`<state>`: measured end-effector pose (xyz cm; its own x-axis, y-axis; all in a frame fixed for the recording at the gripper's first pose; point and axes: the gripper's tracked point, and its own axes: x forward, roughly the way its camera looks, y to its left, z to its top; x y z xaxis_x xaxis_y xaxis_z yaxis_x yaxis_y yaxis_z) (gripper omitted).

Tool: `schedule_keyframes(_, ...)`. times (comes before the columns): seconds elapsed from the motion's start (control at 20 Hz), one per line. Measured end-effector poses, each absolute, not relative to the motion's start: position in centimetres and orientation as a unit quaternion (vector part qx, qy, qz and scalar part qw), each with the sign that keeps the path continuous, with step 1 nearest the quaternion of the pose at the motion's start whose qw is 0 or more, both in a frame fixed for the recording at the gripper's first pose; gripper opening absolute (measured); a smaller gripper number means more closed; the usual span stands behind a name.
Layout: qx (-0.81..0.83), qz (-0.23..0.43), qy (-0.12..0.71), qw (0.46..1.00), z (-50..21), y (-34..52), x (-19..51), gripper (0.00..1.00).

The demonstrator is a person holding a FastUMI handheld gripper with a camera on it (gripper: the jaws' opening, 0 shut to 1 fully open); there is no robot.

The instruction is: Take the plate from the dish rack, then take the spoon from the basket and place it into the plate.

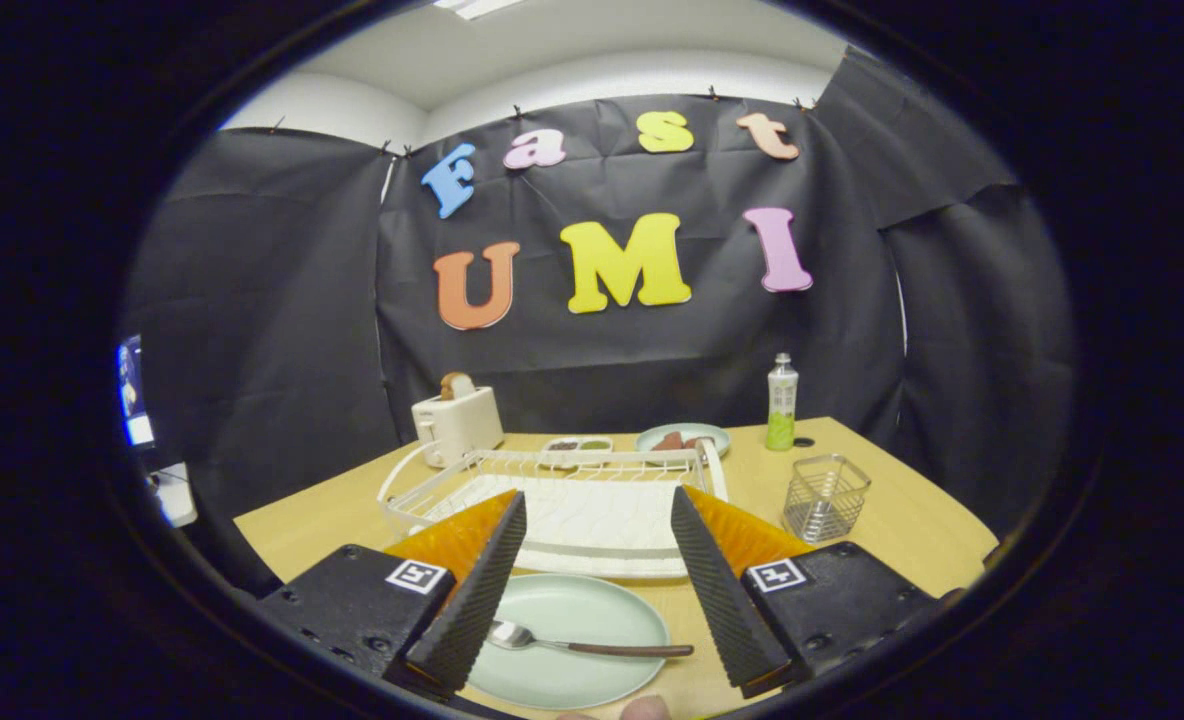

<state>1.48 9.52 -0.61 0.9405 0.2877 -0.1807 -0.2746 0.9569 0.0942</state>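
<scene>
The gripper (592, 580) is held wide open and grips nothing. Between its fingers the spoon (592, 643) is seen lying across the plate (562, 640) on the table (912, 520). Beyond them the dish rack (562, 495) and the wire basket (825, 497) are seen.

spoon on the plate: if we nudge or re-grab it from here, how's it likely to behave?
The spoon lies flat across the pale green plate, between the open gripper fingers. It looks rigid, so no flopping. On the plate's smooth-looking surface it would probably slide or pivot if nudged. The thin, low handle likely gives little to grip.
</scene>
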Motion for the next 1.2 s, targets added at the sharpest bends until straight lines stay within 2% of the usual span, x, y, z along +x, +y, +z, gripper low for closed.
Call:
schedule_keyframes(0.25, 0.03, 0.087, 0.03, 0.995, 2.4, 7.0, 0.5, 0.98)
schedule_keyframes(0.6, -0.005, 0.054, -0.032, 0.998, 3.9, 4.8, -3.5, 0.99)
schedule_keyframes(1.2, 0.01, 0.036, -0.034, 0.999, 2.1, 3.8, -6.3, 0.99)
